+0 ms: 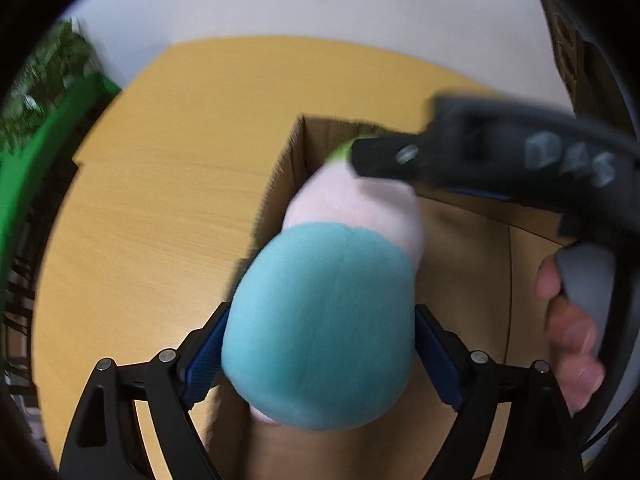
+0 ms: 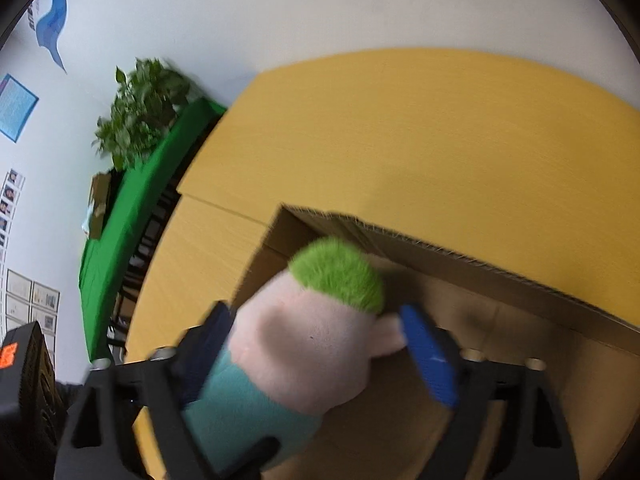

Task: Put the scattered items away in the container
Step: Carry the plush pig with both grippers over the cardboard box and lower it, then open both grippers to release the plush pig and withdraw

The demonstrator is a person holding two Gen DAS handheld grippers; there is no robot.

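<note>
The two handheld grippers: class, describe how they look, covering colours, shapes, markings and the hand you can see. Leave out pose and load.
The left gripper has a black linkage frame with silver bolts and blue padded fingers. The right gripper is built the same way, with blue pads. From the left wrist view its dark body carries raised letters, blurred, and a grey trigger. The person's bare hand grips it; no sleeve shows.

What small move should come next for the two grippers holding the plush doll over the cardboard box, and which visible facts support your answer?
Probably lower the plush doll a little into the cardboard box. The left gripper clasps its teal body and the right gripper its pink head, and the doll already hangs over the box's open top, so going down before letting go seems safest.
</note>
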